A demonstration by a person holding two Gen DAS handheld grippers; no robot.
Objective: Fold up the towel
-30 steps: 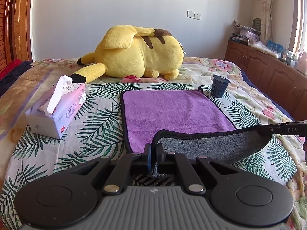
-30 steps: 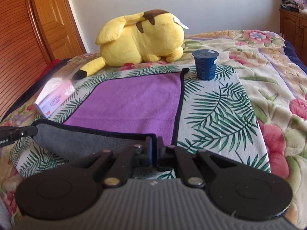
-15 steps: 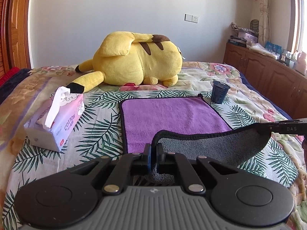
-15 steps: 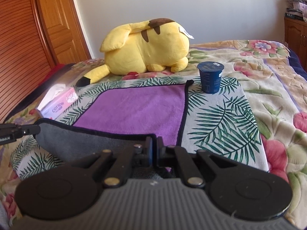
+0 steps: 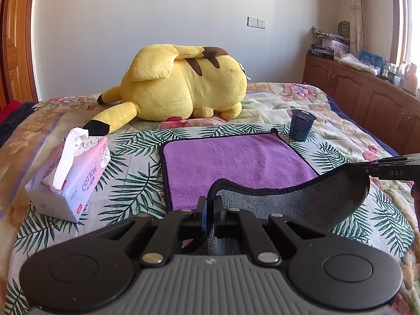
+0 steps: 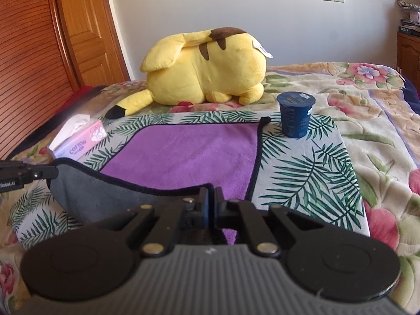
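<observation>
Towel [image 5: 236,157] near edge is lifted higher vs a sec ago, clenched by left gripper [image 5: 210,207] & right gripper [image 6: 211,204]; fold's underway imo.

Quick count: one purple towel [image 5: 231,162], one yellow plush toy [image 5: 183,84], one tissue box [image 5: 71,178], one dark blue cup [image 5: 302,128], one bed [image 5: 341,110]. Two grippers, left [image 5: 210,210] and right [image 6: 212,204]. One wall switch [image 5: 256,22].

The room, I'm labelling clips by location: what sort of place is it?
Most likely a home bedroom: a bed under a floral blanket, a yellow plush toy lying on it, and wooden cabinets along the wall.
</observation>
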